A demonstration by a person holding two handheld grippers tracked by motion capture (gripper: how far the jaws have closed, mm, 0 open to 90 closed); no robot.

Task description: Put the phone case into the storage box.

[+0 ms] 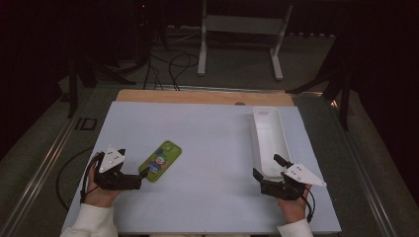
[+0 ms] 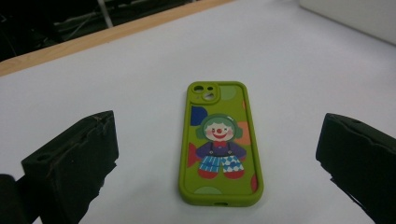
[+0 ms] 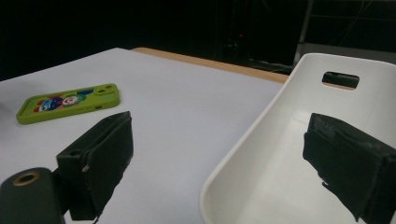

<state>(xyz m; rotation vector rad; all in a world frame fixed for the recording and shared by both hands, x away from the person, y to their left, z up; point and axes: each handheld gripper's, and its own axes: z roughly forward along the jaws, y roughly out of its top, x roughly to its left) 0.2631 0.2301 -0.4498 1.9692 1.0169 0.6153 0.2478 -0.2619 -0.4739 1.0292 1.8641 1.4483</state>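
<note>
Green phone case flat on table – just ahead of left tool, jaws wide apart, holding nothing.

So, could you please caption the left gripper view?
Open left gripper facing a green clown phone case lying flat on the white table.

What you can count on your table

You have one green phone case with one clown picture on it, and it has one camera hole near its top end. You have one long white tray with one handle slot at its far end. You hold two grippers, the left gripper in one hand and the right gripper in the other, and each has two black jaws. There is one white table with one wooden edge at the back, and one white stand on the floor behind it.
</note>
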